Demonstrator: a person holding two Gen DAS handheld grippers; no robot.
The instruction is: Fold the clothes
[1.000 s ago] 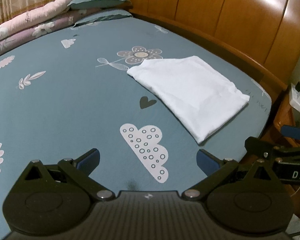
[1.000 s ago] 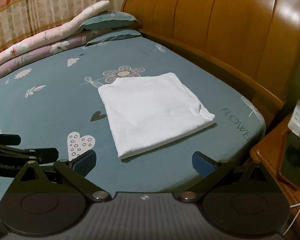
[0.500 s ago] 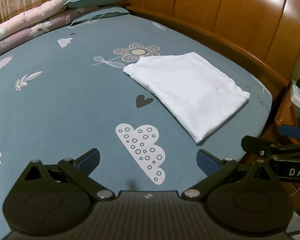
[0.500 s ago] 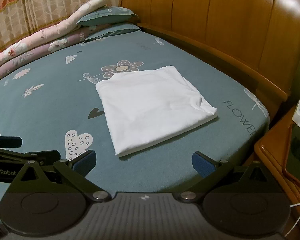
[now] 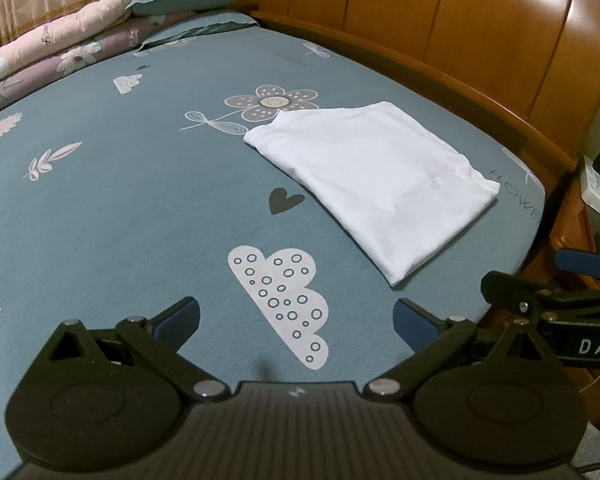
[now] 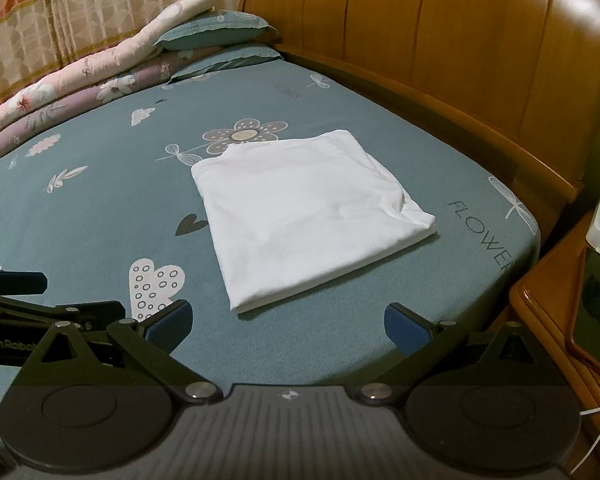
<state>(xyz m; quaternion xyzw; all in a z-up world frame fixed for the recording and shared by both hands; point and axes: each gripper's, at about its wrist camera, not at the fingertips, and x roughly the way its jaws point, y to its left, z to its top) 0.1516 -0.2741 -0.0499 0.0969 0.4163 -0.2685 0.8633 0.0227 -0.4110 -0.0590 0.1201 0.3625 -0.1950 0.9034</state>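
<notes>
One folded white garment [image 6: 306,216] on bed [image 6: 100,208]; left gripper [image 5: 296,320], right gripper [image 6: 288,322] both apart, empty.

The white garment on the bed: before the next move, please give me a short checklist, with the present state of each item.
1. White garment folded into a neat rectangle: ok.
2. It lies flat on the bed sheet, fully on the mattress: ok.
3. Left gripper open and holding nothing: ok.
4. Right gripper open and holding nothing: ok.
5. Both grippers clear of the garment, not touching it: ok.
6. Layers underneath lie even: cannot tell, hidden by the top layer.
</notes>
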